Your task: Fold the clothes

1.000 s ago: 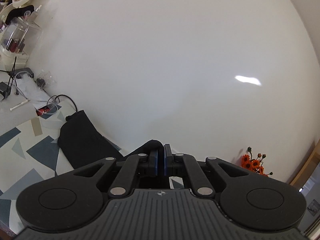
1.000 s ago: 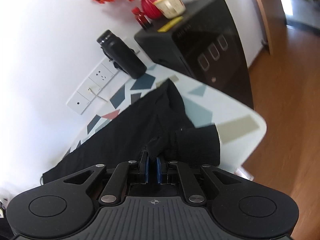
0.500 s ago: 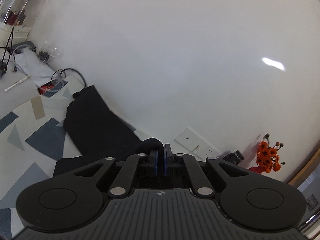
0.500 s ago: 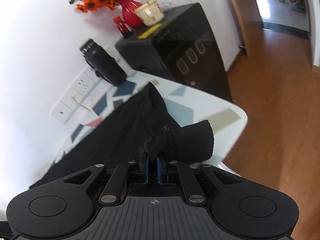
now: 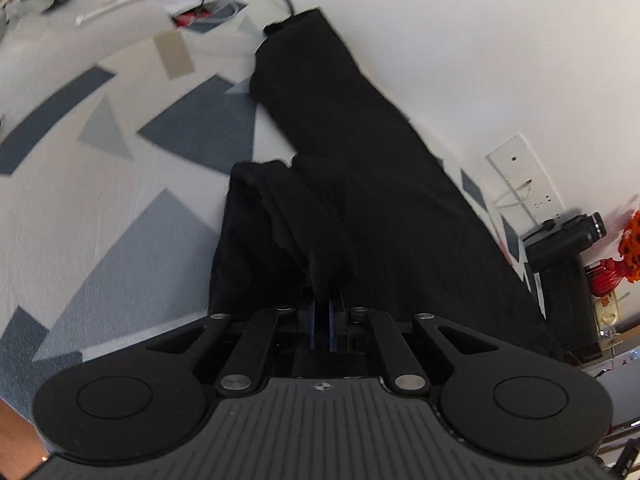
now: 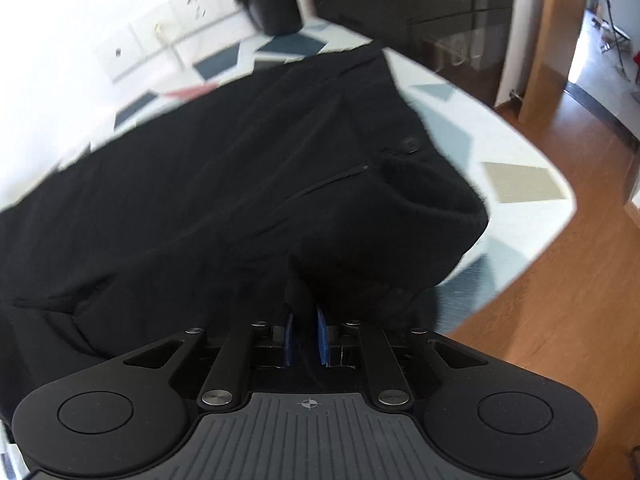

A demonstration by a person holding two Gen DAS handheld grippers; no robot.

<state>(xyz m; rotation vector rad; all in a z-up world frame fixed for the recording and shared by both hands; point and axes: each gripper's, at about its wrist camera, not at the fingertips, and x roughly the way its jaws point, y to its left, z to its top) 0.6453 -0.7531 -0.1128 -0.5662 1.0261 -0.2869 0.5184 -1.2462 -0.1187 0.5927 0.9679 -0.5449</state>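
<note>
Broadly, the table (image 5: 92, 184), white with grey and blue patches, carries a long black garment (image 5: 384, 184) stretched along the wall side, one narrow end near the cable clutter and the wide end toward the dark cabinet (image 6: 440, 12). It looks like trousers, with a pocket seam and button showing in the right view. Part of the near edge is lifted and doubled over on itself at both ends, so I judge a lengthwise fold is under way but not laid flat; the cloth is bunched and no tidy stack shows. The left gripper (image 5: 323, 320) has its blue pads pressed together on a pinch of fabric. The right gripper (image 6: 306, 334) pinches a thicker wad, its pads slightly apart around it.
</note>
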